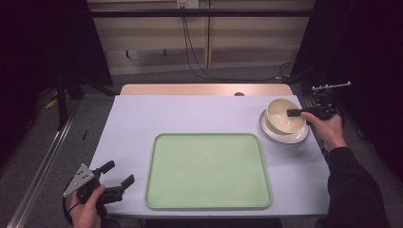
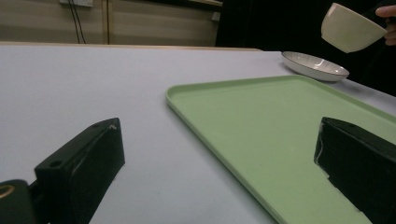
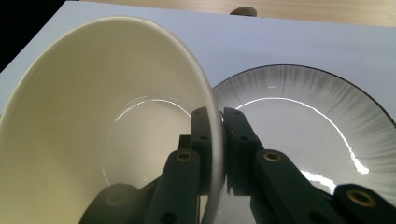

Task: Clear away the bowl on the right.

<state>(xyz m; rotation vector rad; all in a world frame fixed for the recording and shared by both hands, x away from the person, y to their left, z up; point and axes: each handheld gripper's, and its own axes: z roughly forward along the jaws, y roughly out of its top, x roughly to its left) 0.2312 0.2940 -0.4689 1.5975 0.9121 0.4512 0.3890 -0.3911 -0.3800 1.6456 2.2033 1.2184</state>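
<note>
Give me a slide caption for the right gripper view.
Right tool clamps the cream bowl's rim above the plate.

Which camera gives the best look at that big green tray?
The high view: the pale green plastic tray shows whole, all four rounded corners. The left gripper view shows its near corner and surface at a low angle, between the open tongs.

A cream bowl point(image 1: 283, 116) sits at far right over a white plate point(image 1: 284, 135) with grey rays and a dark rim. The tray point(image 1: 207, 205) is pale green on a lavender-white table point(image 1: 190, 111). Both grippers' jaws are black.
</note>
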